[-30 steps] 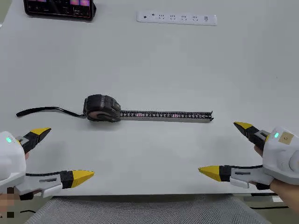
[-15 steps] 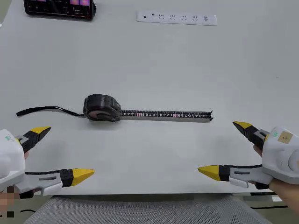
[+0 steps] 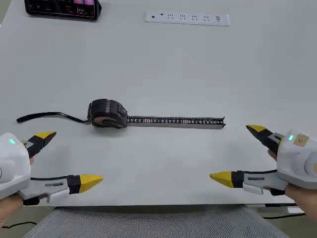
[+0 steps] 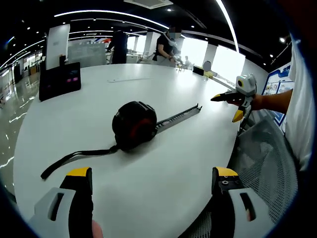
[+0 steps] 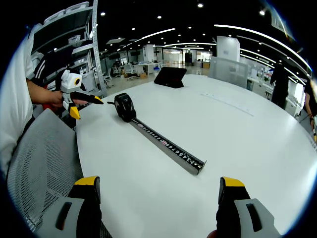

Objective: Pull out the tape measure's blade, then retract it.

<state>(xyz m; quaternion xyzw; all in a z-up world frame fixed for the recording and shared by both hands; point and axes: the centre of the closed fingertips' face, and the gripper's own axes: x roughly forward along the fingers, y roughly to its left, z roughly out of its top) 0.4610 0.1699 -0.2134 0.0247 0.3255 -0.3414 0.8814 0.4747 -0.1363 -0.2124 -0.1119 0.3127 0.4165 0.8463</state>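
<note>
We see one tape measure [image 3: 106, 114] lying on its side on the white table [image 3: 163, 69], a little left of the middle and nearer to the front edge than to the back. Its case is black and rounded, with a reddish-brown panel on the face that looks upward. One blade [image 3: 176, 121] is pulled out of the case and lies flat on the table, running straight to the right; it is dark with small light numbers and a few red marks, and it ends in a small hook [image 3: 224, 122]. One thin black strap [image 3: 44, 117] comes out of the other side of the case and lies to the left in a loose curve. We count two grippers, each with yellow tips. The left gripper [image 3: 73, 157] is near the front edge, in front of the strap, and apart from the case; its jaws stand wide apart and hold nothing. The right gripper [image 3: 233, 152] is near the front edge at the right, close to the hook but not touching it; its jaws are spread wide too and are empty. At the far edge lie one white power strip [image 3: 187, 19] and one dark device with a lit screen [image 3: 62, 8].
</note>
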